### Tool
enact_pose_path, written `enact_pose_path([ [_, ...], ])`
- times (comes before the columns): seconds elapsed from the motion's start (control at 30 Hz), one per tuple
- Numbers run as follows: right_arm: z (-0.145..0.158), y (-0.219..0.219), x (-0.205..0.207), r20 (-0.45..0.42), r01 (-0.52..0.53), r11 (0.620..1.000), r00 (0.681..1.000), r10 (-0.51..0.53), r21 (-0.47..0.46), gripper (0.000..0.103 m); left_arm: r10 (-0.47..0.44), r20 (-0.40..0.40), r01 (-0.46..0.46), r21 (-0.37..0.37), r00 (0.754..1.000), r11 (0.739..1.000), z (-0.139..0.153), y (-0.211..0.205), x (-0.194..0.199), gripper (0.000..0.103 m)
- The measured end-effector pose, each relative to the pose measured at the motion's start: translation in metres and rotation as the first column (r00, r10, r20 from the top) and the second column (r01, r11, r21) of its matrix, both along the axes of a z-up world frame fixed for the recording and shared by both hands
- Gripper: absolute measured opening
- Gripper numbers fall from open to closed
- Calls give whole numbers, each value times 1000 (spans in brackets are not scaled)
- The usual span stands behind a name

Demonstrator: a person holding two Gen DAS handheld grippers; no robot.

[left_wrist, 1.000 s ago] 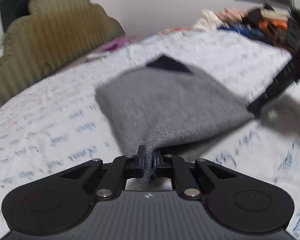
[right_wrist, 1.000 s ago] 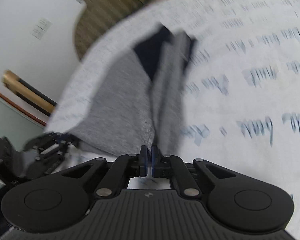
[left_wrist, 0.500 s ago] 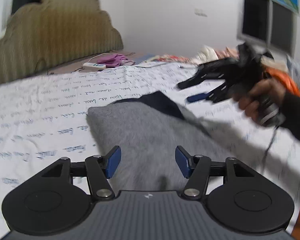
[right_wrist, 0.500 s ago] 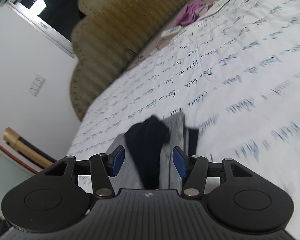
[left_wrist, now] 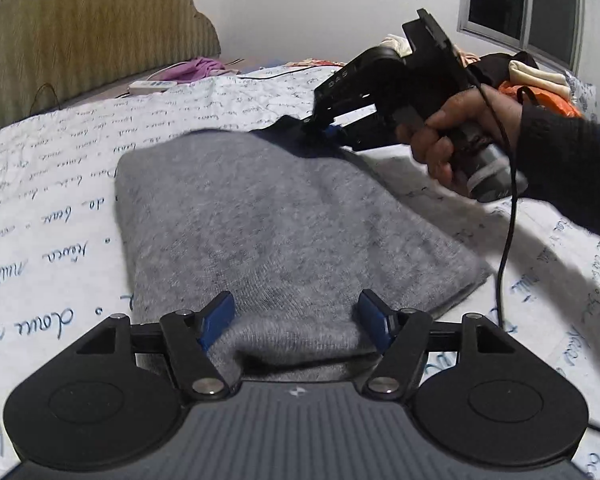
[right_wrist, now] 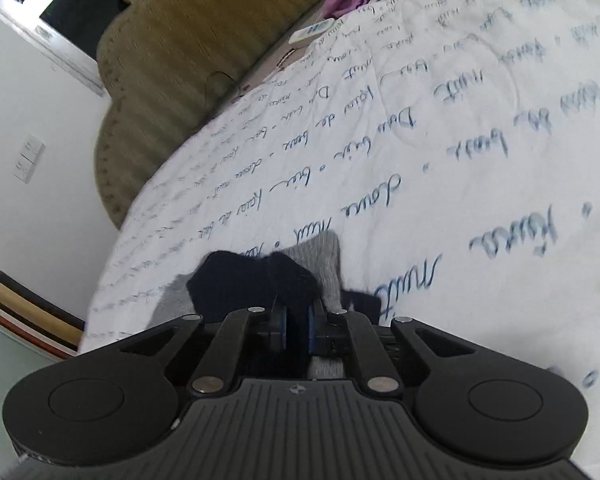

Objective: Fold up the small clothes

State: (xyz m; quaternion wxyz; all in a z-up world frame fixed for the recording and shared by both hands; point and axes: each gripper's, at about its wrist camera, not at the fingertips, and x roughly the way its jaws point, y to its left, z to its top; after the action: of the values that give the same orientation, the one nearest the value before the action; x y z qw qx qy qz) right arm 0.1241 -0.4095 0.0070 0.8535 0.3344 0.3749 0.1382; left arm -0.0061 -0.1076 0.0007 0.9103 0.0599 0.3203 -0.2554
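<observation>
A soft, light grey knit garment [left_wrist: 276, 232] is seen lying folded on the bed [left_wrist: 60, 184]. The left gripper [left_wrist: 296, 322] fingers are spread over its near edge; the right gripper [right_wrist: 296, 330] fingers are pinched on its dark navy part [right_wrist: 248, 284]. Corners are judged best for holding, the limp fabric being likely to sag

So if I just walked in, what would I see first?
Probably the big grey garment, folded flat in the middle of the white bedsheet covered in blue handwriting. Then the two black grippers: the left gripper open over the near edge, and the right gripper pinching the dark navy part at the far end.
</observation>
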Motion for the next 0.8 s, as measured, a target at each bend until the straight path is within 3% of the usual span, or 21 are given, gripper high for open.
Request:
enact_pose_path([
  [0.03,1,2,-4,15,5,1000,1000,-5,0,26,-7,-8,6,-30,1000,1000,9,5,-2,68],
  [0.07,5,4,-8,18,21,1000,1000,-21,-5,29,-14,-3,13,-79,1000,997,21,13,-4,68],
  [0.1,11,4,-11,18,40,999,999,-40,-11,39,-15,23,18,-131,1000,991,34,22,-3,69],
  [0.2,38,3,-43,115,127,992,985,-125,-12,40,70,101,-47,-214,992,976,67,44,16,77],
  [0.3,54,22,-75,198,70,997,977,-76,36,41,179,105,-163,-138,978,977,63,44,64,77],
  [0.37,54,33,-88,197,46,996,979,-62,82,46,188,58,-183,-73,981,980,45,34,93,76],
  [0.43,39,33,-91,145,60,976,985,-91,209,62,175,31,-174,-31,984,984,28,21,107,76],
  [0.47,30,33,-89,107,63,963,990,-93,261,65,152,37,-152,-13,988,988,21,12,107,76],
  [0.53,10,35,-84,25,114,956,992,-125,271,70,130,98,-137,66,987,988,6,-4,99,77],
  [0.57,-1,35,-81,-19,133,960,991,-133,245,63,127,121,-139,90,984,986,0,-8,94,77],
  [0.63,-21,33,-84,-31,152,960,988,-149,233,43,154,142,-164,66,978,984,-8,-4,90,78],
  [0.7,-30,26,-85,-34,159,946,987,-155,282,41,162,144,-171,55,976,984,-8,-2,90,81],
  [0.8,-25,25,-81,-45,142,950,990,-135,277,42,194,157,-200,20,968,980,3,8,90,82],
])
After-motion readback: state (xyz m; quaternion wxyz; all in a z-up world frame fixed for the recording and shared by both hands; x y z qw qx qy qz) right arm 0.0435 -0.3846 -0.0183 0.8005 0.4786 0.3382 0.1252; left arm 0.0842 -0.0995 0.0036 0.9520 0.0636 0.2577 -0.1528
